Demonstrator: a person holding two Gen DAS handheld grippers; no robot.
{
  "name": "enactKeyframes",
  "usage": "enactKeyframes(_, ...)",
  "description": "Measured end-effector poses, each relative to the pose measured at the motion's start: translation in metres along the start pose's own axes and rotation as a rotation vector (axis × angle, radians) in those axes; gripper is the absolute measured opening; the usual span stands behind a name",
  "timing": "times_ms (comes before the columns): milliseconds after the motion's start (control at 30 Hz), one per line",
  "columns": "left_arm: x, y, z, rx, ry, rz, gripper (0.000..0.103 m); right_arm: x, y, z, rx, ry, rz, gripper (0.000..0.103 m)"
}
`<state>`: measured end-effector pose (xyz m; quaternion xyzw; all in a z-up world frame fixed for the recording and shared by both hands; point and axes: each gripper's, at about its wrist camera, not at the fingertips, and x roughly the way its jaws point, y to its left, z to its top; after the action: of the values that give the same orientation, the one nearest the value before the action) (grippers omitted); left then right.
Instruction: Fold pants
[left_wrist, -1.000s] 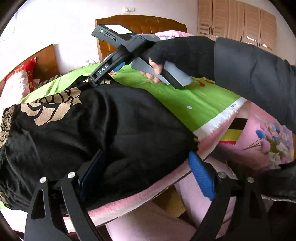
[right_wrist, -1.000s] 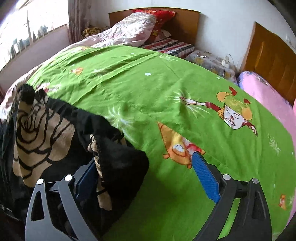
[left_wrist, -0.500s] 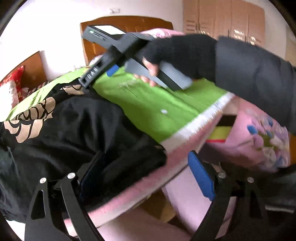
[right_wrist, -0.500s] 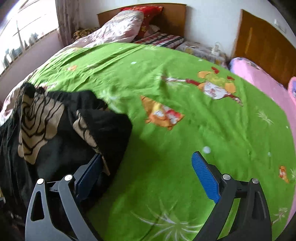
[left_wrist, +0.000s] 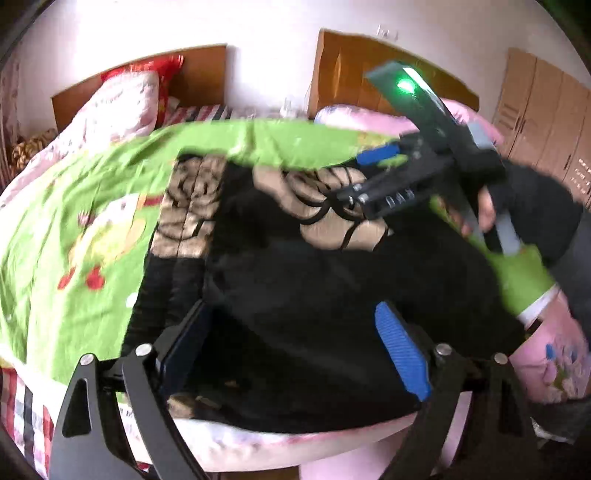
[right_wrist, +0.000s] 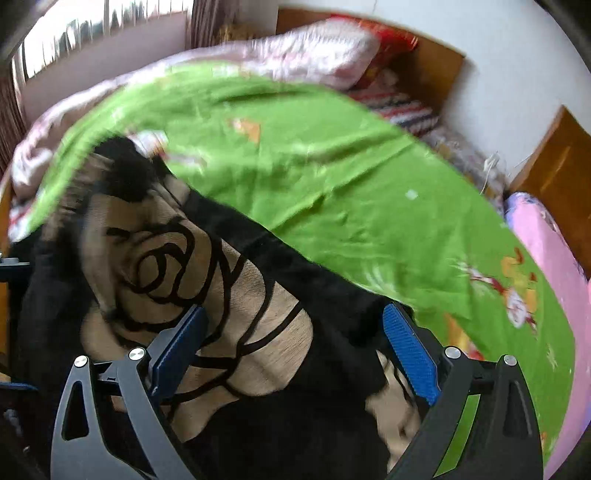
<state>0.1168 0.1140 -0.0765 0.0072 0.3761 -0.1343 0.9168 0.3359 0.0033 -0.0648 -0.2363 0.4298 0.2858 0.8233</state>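
Note:
Black pants (left_wrist: 332, 280) with beige rose prints lie bunched on the green cartoon sheet (left_wrist: 74, 229) near the bed's front edge. My left gripper (left_wrist: 295, 350) hovers over the dark cloth, its blue pads (left_wrist: 402, 354) wide apart and pressing nothing. In the left wrist view a gloved hand (left_wrist: 517, 199) holds the right gripper (left_wrist: 351, 177) above the rose print at the far side of the pants. In the right wrist view the right gripper (right_wrist: 293, 350) stands open over the rose print (right_wrist: 177, 266), cloth below its pads (right_wrist: 410, 354). Both views are motion-blurred.
Pillows and a pink quilt (left_wrist: 122, 103) lie by the wooden headboard (left_wrist: 199, 74). A second bed with pink bedding (right_wrist: 546, 251) stands to the right, and wardrobes (left_wrist: 546, 122) line the far wall. A pink blanket edge (left_wrist: 258, 446) hangs off the bed front.
Both grippers swung sideways over the pants. The left one now sits over the middle of the black cloth; the right one moved from the pants' edge onto the rose print. Both jaws stay wide.

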Motion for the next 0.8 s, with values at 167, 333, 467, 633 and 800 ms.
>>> enactKeyframes(167,-0.002,0.004,-0.003,-0.027,-0.022,-0.024,0.087,0.008,-0.037,0.01,0.152,-0.028,-0.014,0.094)
enactKeyframes(333,-0.005,0.009,-0.003,-0.04,-0.03,-0.029,0.087,0.003,-0.036,0.01,0.151,-0.046,-0.034,0.094)
enactKeyframes(467,-0.005,0.011,-0.003,-0.049,-0.038,-0.028,0.087,-0.023,-0.024,0.013,0.168,-0.117,0.065,0.094)
enactKeyframes(633,-0.004,0.004,-0.004,-0.024,-0.035,0.006,0.088,-0.011,0.015,0.03,0.033,-0.093,0.052,0.096)
enactKeyframes(800,-0.006,0.003,-0.004,-0.023,-0.028,0.012,0.088,0.02,-0.008,0.035,0.171,-0.053,0.093,0.096)
